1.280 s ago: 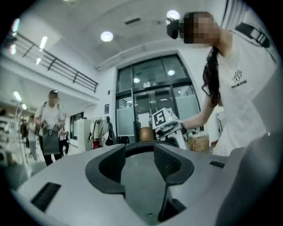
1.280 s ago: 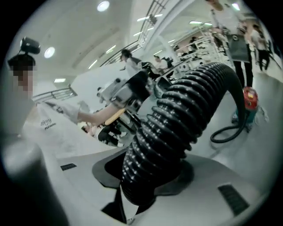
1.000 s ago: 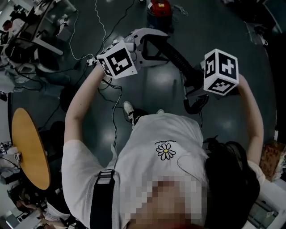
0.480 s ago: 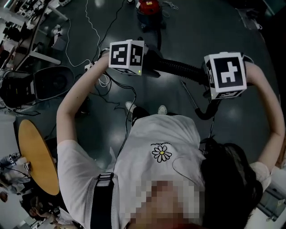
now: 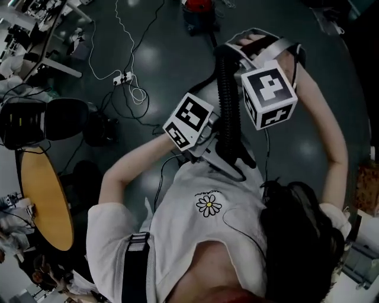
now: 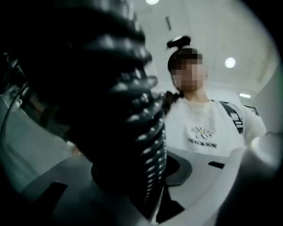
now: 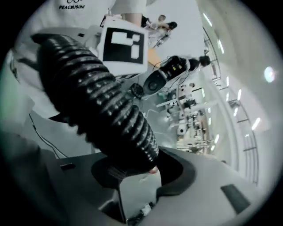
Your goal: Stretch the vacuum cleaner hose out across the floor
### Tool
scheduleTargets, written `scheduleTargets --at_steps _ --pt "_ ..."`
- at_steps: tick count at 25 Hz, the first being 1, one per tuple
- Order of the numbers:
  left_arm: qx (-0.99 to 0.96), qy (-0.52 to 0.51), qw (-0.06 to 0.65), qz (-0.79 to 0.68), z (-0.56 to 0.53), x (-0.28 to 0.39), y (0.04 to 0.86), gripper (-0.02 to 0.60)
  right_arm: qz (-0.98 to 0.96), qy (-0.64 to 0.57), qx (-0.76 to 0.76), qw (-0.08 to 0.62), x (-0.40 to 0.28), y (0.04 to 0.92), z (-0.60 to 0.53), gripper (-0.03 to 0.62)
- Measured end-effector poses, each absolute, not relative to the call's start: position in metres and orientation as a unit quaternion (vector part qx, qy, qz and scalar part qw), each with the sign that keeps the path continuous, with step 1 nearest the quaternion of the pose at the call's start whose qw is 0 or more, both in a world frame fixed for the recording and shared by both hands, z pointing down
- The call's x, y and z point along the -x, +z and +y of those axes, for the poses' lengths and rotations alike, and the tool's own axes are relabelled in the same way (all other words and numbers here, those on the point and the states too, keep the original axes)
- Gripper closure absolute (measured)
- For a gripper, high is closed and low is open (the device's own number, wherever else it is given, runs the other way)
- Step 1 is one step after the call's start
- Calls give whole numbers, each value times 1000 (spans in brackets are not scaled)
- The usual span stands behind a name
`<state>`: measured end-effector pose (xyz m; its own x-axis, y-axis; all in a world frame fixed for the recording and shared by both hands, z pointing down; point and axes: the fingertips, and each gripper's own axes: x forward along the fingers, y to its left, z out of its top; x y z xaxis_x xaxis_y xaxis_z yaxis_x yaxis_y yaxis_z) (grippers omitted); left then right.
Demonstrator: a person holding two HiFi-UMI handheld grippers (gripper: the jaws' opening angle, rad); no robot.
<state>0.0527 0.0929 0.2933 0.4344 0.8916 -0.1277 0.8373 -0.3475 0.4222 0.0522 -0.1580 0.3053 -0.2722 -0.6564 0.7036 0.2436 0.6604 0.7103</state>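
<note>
Swung in toward my chest since a second ago, my left claw (image 5: 225, 155) has been closing and now pinches the black ribbed vacuum hose (image 5: 227, 100) in mid-air; my right claw (image 5: 240, 50) clamps it farther out. Open dark floor (image 5: 172, 65) lies ahead, red vacuum cleaner (image 5: 198, 7) at its far edge.

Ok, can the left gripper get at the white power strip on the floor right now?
Probably not. The left gripper is up by the chest, its jaws have just been closing on the hose, and the power strip lies down on the floor, off to the side.
</note>
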Motion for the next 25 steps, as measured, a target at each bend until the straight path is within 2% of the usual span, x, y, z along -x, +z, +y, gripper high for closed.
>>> scheduleTargets --at_steps 3,6,9,12,14,15,16,17,21,23,25 --pt "-856 -148 257 424 123 -49 248 426 -705 -450 -250 489 -8 264 -119 418" --pt "-857 -221 301 355 183 -15 237 426 -772 -383 -350 366 20 276 -52 418" --pt "-860 -211 341 316 236 -4 240 428 -862 -153 -438 204 25 323 11 416" --pt "-855 -232 368 282 263 25 252 446 -838 192 -508 -58 3 384 61 418" --pt "-849 -242 399 246 266 44 263 451 -736 400 -478 -263 -39 409 96 418" --pt "-845 -246 418 225 263 51 270 451 -694 455 -442 -342 -57 412 113 418" --pt "-842 -251 434 201 259 58 279 451 -675 478 -411 -383 -69 412 131 418" --pt "-842 -258 441 173 258 64 290 451 -681 483 -393 -385 -74 412 154 418" --pt "-863 -253 430 79 297 80 327 451 -744 478 -382 -270 -73 427 280 418" --pt "-863 -244 435 82 309 77 339 451 -750 494 -370 -237 -75 445 319 418" --pt "-856 -246 440 109 308 76 342 449 -742 520 -354 -233 -72 462 331 418"
